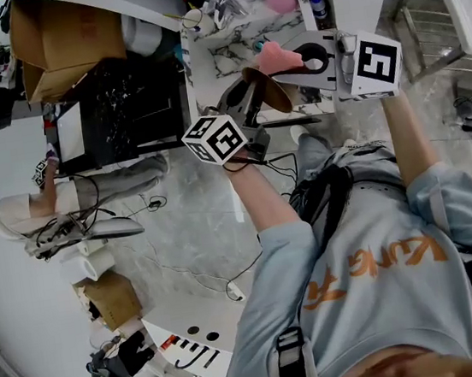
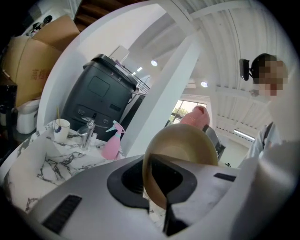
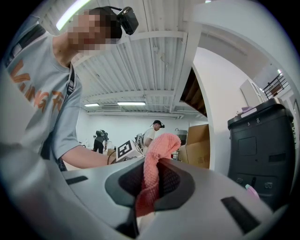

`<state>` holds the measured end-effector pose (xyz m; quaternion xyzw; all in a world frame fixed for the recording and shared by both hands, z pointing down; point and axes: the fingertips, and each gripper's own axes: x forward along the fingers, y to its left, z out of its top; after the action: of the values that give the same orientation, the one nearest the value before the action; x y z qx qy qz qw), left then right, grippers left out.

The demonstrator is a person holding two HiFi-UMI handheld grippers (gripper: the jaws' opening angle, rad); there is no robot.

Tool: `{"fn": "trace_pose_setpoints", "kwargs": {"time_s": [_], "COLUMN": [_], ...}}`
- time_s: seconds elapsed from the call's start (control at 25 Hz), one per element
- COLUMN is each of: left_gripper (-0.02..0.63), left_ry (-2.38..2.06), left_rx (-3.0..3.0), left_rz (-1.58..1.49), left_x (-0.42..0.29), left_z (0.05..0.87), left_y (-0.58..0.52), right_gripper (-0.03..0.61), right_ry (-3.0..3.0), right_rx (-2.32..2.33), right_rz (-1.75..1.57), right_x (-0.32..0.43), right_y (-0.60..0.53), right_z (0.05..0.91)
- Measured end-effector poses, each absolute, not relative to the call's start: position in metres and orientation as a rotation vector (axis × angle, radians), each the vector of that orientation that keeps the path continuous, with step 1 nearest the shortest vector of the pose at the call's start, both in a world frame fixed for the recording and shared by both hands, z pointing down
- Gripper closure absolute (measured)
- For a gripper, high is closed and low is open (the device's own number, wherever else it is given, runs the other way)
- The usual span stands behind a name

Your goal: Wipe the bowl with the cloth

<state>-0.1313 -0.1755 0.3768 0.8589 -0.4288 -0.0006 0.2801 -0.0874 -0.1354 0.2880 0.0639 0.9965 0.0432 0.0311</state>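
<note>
Both grippers are up in the air over the edge of the marble tabletop (image 1: 231, 50). The left gripper (image 2: 159, 187) is clamped on the rim of the tan bowl (image 2: 187, 145), which is tipped up on its side. The right gripper (image 3: 145, 197) is pinched shut on the pink cloth (image 3: 154, 171), and a bunched end sticks up past the jaws. From the head view the cloth (image 1: 279, 59) sits just beside the bowl (image 1: 263, 90) at its upper rim; can't tell if they actually touch. A pink spray bottle (image 2: 112, 140) and a white cup (image 2: 61, 125) stand back on the tabletop.
</note>
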Motion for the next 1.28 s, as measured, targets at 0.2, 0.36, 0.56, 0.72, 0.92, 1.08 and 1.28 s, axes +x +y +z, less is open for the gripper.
{"fn": "trace_pose_setpoints", "kwargs": {"time_s": [0.2, 0.36, 0.56, 0.72, 0.92, 1.08, 1.28], "left_gripper": [0.583, 0.58, 0.577, 0.577, 0.577, 0.577, 0.577], "left_ry": [-1.079, -1.033, -0.978, -0.92, -0.807, -0.717, -0.603], "left_rx": [2.361, 2.406, 2.478, 2.57, 2.657, 2.703, 2.774], "left_rz": [0.031, 0.069, 0.108, 0.163, 0.162, 0.146, -0.023], "left_x": [-0.116, -0.107, -0.094, -0.081, -0.064, -0.053, -0.047], "left_z": [0.376, 0.375, 0.371, 0.367, 0.364, 0.359, 0.335], "left_y": [-0.17, -0.166, -0.16, -0.154, -0.144, -0.137, -0.127], "right_gripper": [0.538, 0.538, 0.538, 0.538, 0.538, 0.538, 0.538], "right_ry": [3.057, 3.053, 3.05, 3.035, 2.999, 2.985, 2.99], "right_rx": [0.206, 0.216, 0.231, 0.266, 0.318, 0.29, 0.235], "right_rz": [0.101, 0.077, 0.048, 0.015, -0.033, -0.067, -0.099], "right_x": [-0.088, -0.089, -0.091, -0.091, -0.089, -0.085, -0.081], "right_y": [-0.135, -0.136, -0.136, -0.134, -0.129, -0.135, -0.147], "right_z": [0.287, 0.289, 0.291, 0.292, 0.29, 0.291, 0.298]}}
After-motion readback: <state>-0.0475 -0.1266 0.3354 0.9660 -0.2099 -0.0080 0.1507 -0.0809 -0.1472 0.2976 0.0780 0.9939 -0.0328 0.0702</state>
